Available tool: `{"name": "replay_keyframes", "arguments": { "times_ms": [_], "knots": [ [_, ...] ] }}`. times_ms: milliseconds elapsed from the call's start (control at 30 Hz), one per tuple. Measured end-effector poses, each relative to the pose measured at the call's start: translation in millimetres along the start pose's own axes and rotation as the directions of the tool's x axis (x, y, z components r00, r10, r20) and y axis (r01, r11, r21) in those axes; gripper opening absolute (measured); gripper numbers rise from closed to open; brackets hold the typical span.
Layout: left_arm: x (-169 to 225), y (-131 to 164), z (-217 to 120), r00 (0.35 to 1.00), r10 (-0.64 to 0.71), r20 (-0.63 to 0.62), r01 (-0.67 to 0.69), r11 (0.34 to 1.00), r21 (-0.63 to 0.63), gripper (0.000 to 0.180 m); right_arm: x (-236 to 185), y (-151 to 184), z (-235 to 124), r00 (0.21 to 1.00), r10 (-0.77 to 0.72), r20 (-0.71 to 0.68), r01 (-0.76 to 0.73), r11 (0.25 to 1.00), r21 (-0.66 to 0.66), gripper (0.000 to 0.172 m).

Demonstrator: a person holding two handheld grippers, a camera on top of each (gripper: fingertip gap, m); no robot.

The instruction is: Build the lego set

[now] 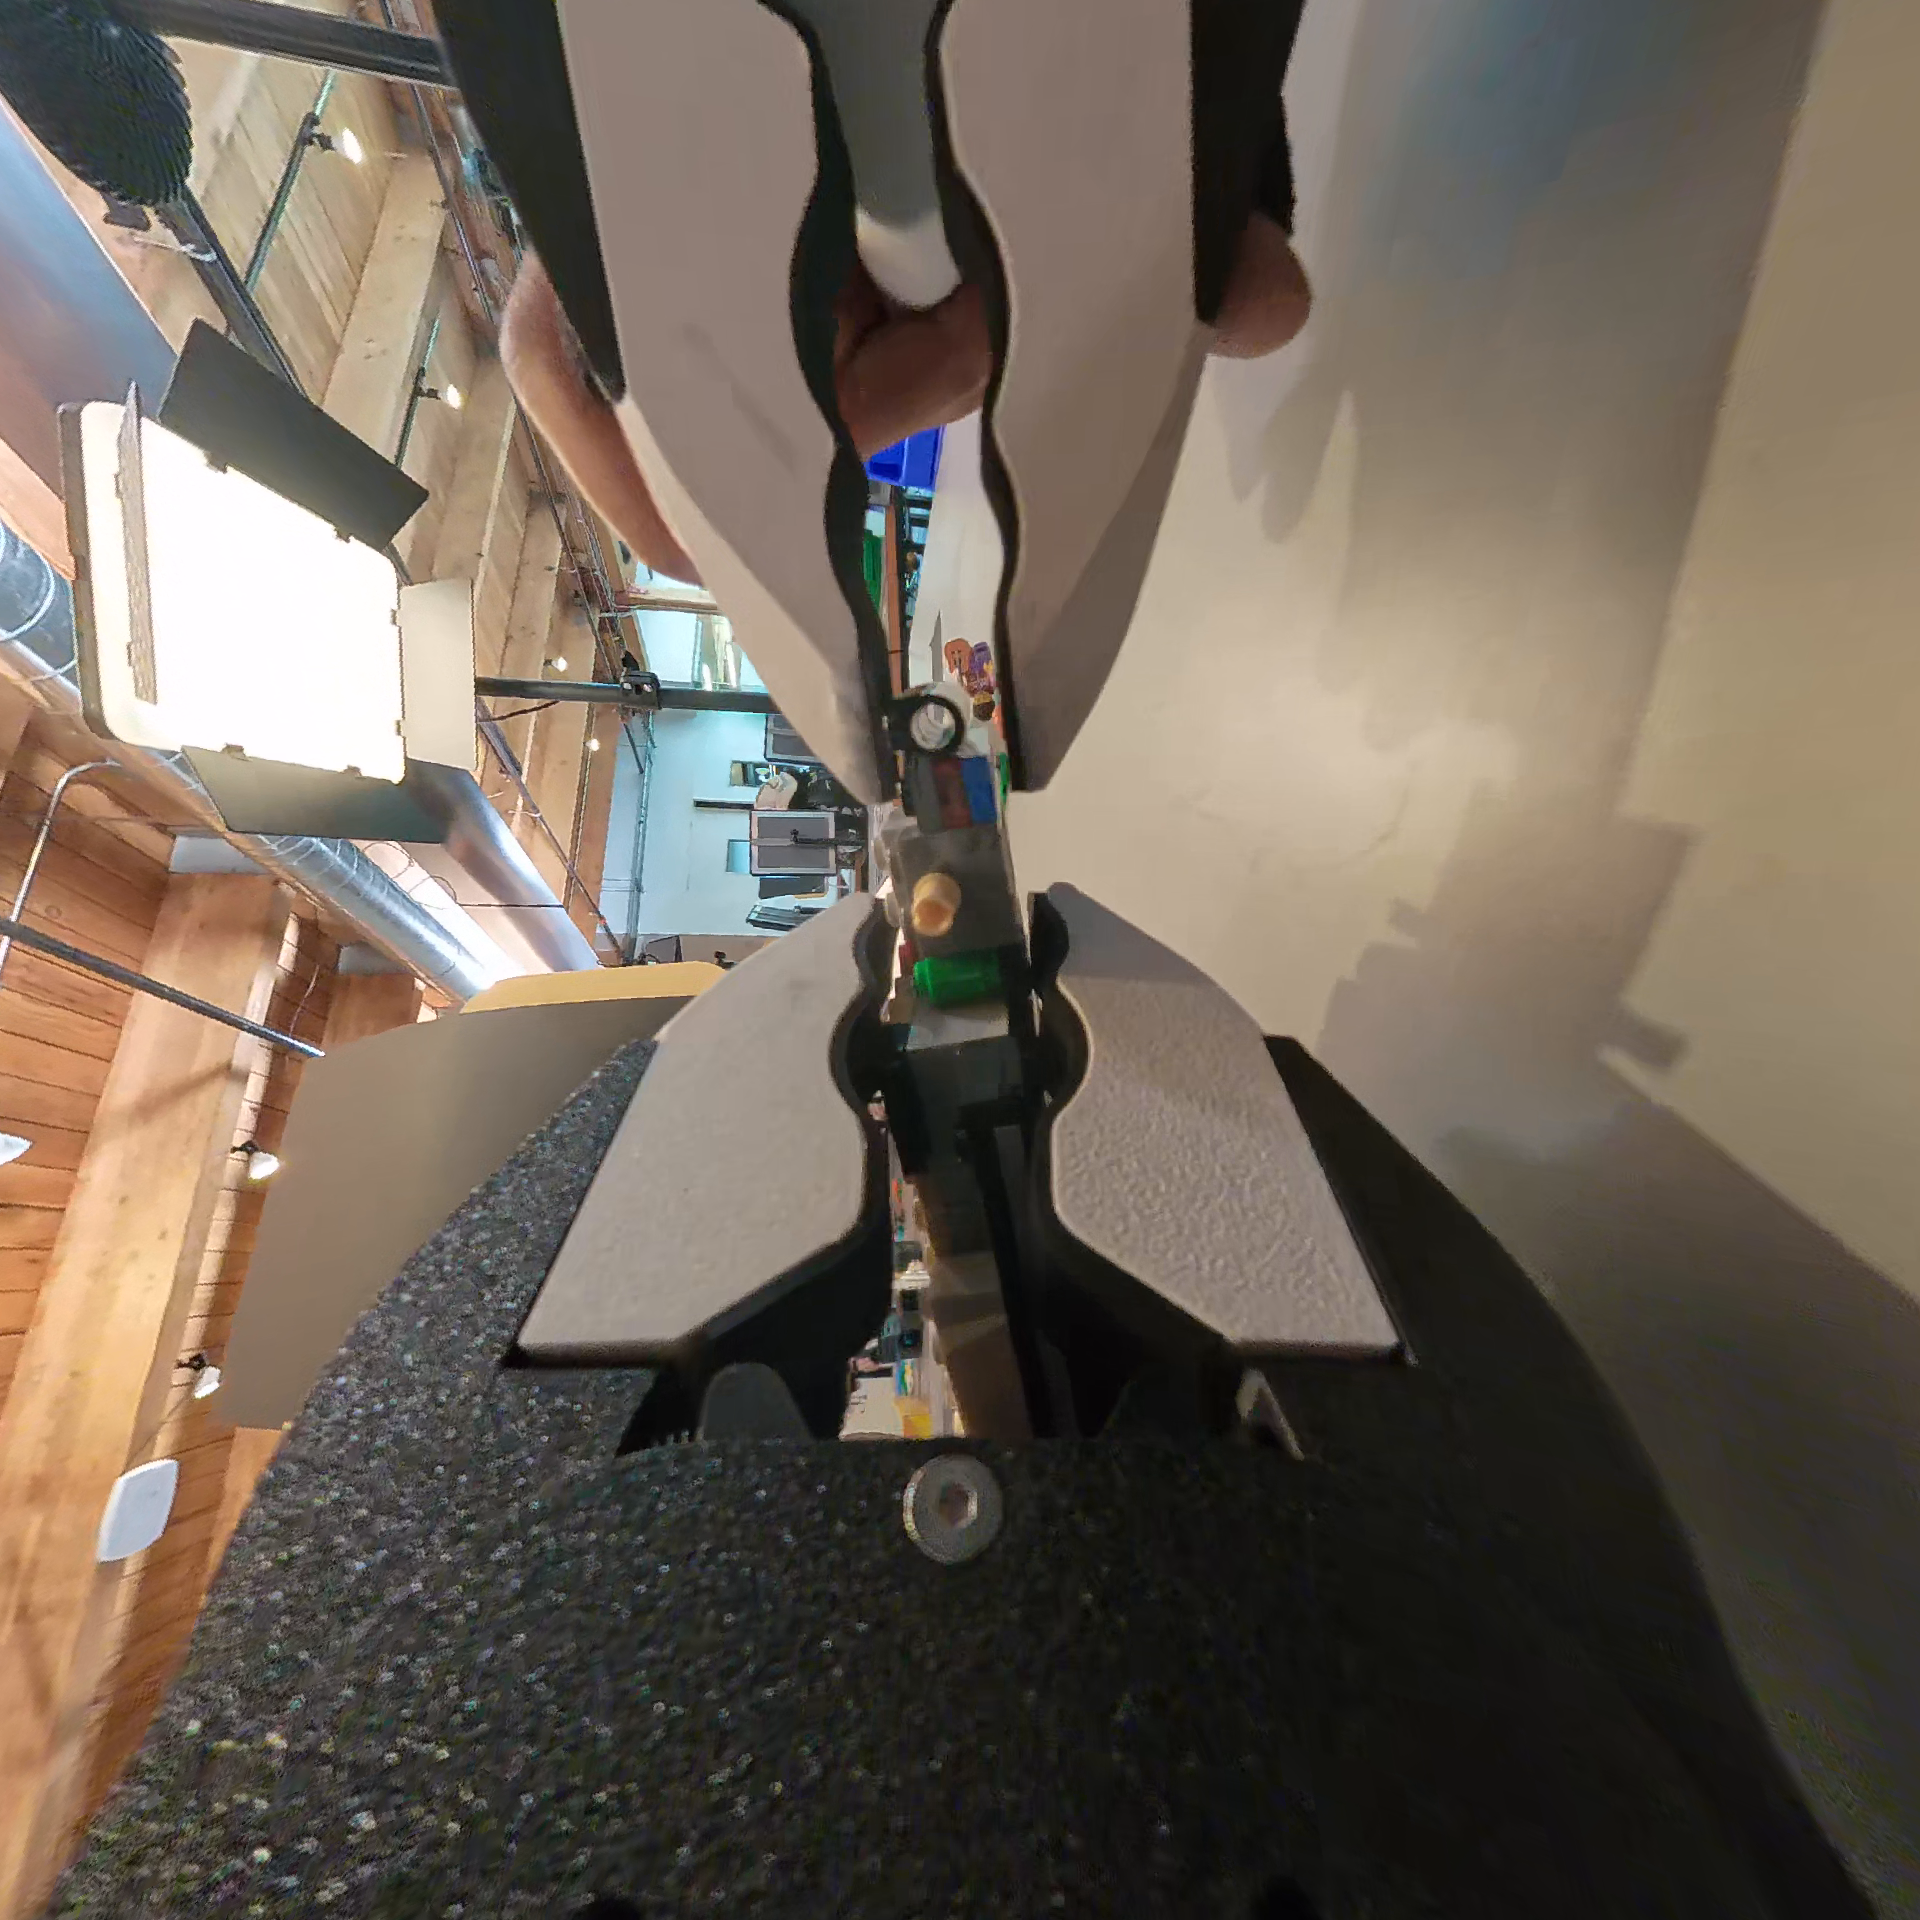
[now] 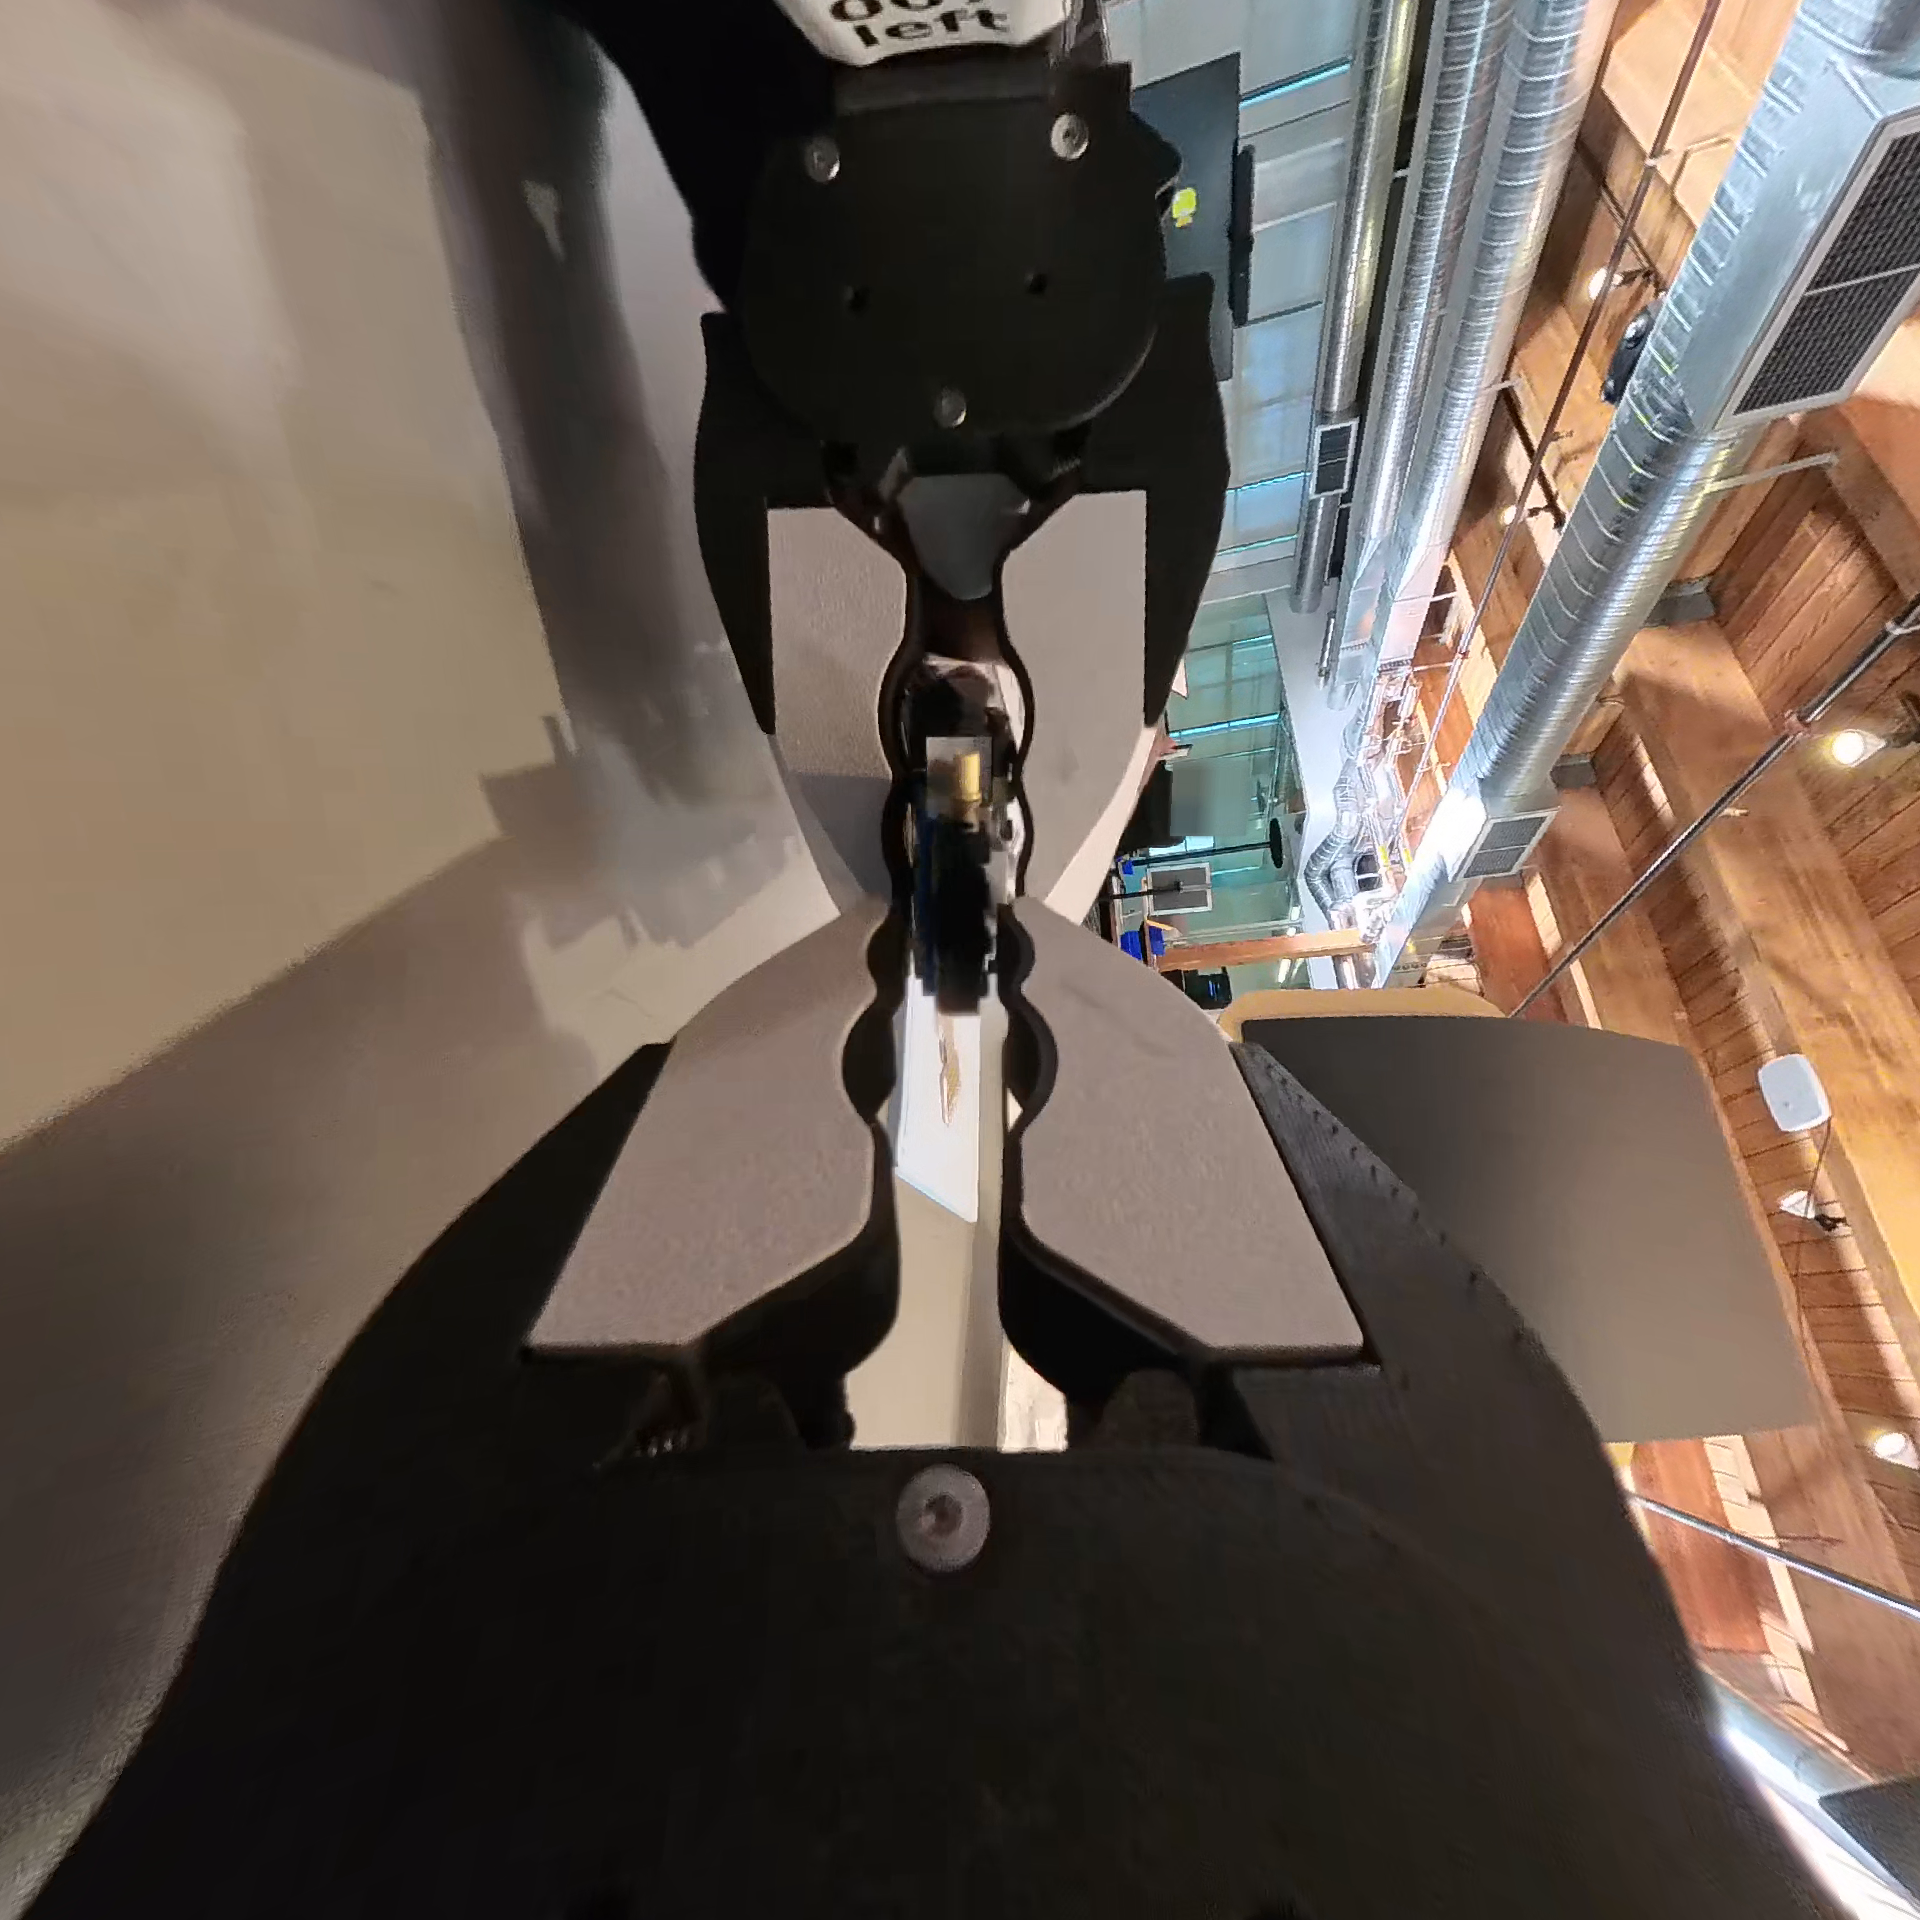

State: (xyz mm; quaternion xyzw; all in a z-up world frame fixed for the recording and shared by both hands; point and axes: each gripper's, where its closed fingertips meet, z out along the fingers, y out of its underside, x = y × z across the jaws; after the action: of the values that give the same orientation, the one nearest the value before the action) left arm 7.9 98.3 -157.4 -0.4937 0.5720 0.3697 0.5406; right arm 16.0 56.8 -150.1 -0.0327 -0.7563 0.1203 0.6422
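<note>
We see both grippers, left (image 1: 951, 925) and right (image 2: 951, 935), clamped on brick model (image 1: 956, 883); white table (image 1: 1455, 727), wood-clad walls (image 1: 125, 1039), silver ducts (image 2: 1558, 520).

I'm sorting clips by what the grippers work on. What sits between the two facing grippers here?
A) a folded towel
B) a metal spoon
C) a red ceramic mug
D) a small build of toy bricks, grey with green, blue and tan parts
D: a small toy-brick assembly, grey with a green piece, a blue piece and a tan peg, sits between the left gripper and the right gripper, which face each other.
</note>
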Motion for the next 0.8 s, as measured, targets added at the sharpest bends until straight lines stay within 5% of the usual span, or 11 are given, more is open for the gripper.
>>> {"name": "replay_keyframes", "arguments": {
  "times_ms": [533, 800],
  "knots": [
    [8.6, 7.8, -0.7, 0.996, 0.082, -0.019, -0.083, 0.995, -0.06, 0.025, -8.1, -3.8, 1.2, 0.999, -0.032, 0.037, 0.032, 0.999, 0.008, 0.022],
    [10.5, 5.8, -1.1, 0.994, 0.109, -0.022, -0.11, 0.992, -0.059, 0.025, -11.4, -4.8, 3.7, 0.998, -0.052, 0.046, 0.052, 0.999, 0.011, 0.011]
  ]
}}
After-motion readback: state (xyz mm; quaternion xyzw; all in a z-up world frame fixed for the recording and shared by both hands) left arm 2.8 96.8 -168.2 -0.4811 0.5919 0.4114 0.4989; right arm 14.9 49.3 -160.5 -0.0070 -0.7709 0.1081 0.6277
